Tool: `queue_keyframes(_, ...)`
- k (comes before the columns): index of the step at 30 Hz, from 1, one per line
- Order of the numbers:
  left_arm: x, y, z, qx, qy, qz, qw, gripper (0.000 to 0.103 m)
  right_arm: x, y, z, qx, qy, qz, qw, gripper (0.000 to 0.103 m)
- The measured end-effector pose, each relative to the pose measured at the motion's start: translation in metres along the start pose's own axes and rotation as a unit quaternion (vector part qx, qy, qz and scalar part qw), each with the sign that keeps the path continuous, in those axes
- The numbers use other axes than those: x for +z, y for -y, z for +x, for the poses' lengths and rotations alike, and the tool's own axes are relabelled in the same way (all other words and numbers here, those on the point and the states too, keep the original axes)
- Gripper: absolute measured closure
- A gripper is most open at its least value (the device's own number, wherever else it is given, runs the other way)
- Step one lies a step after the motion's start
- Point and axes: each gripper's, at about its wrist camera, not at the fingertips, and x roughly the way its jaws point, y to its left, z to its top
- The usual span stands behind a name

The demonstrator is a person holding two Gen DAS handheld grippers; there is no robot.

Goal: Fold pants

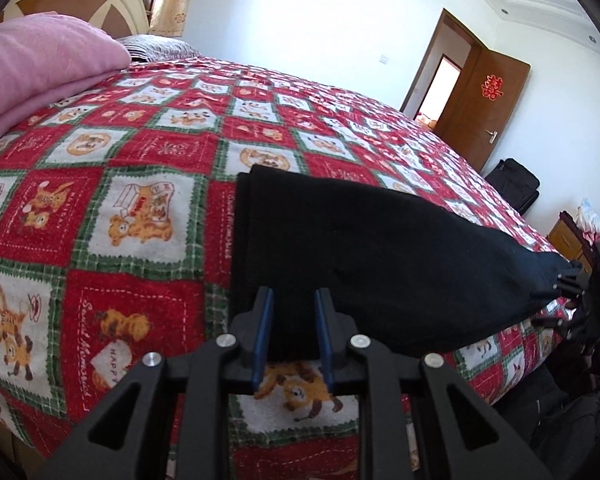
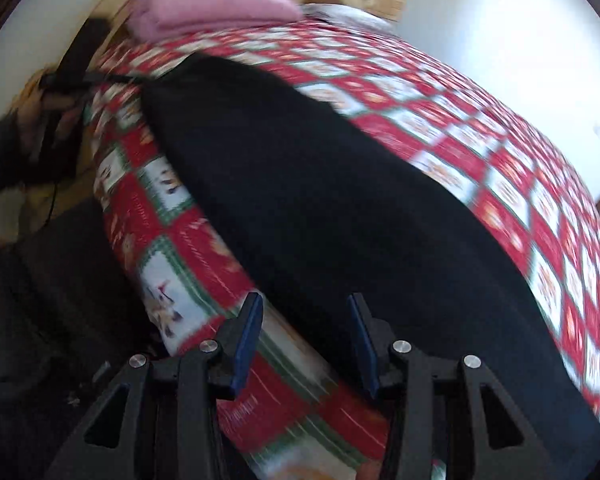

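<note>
The black pants (image 1: 360, 248) lie folded lengthwise on the red patchwork bedspread (image 1: 120, 200), near the bed's front edge. My left gripper (image 1: 294, 300) is open with its blue pads either side of the pants' near edge, not closed on it. In the left wrist view my right gripper (image 1: 580, 280) shows at the far right, at the pants' other end. In the blurred right wrist view the pants (image 2: 340, 200) stretch away to the left gripper (image 2: 72, 80). My right gripper (image 2: 306, 306) is open at the pants' near edge.
A folded pink blanket (image 1: 40, 68) lies at the head of the bed by the headboard (image 1: 80, 0). A brown door (image 1: 484, 108) stands open at the far right. A black bag (image 1: 514, 184) and a wooden nightstand (image 1: 568, 236) stand beside the bed.
</note>
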Motion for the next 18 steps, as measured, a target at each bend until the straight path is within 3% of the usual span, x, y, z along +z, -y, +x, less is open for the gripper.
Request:
queue_keyframes(3,0.000,-0.001,0.000,-0.005,0.006,-0.009,0.9999,0.080,0.009,-0.013,0.012,-0.003,-0.001,-0.025,1.000,0.058)
queue_keyframes(10,0.000,-0.003,0.001,-0.009,0.005,-0.017,0.9998,0.082,0.024,-0.004,0.013,0.059,0.019,0.025,0.998,0.058)
queue_keyframes(14,0.000,-0.003,0.002,-0.008,0.006,-0.020,0.9997,0.083,0.029,-0.011,0.024,0.026,0.012,0.009,1.000,0.060)
queue_keyframes(16,0.000,-0.003,0.002,-0.010,0.004,-0.026,0.9996,0.084,0.028,-0.015,0.032,0.010,0.009,-0.001,1.000,0.073)
queue_keyframes(17,0.001,-0.003,0.001,-0.008,0.006,-0.029,0.9995,0.090,0.029,-0.015,0.032,0.010,0.012,-0.002,1.000,0.083)
queue_keyframes(18,0.002,-0.004,0.000,-0.012,0.007,-0.032,0.9994,0.103,0.030,-0.015,0.030,0.017,0.015,0.000,1.000,0.091)
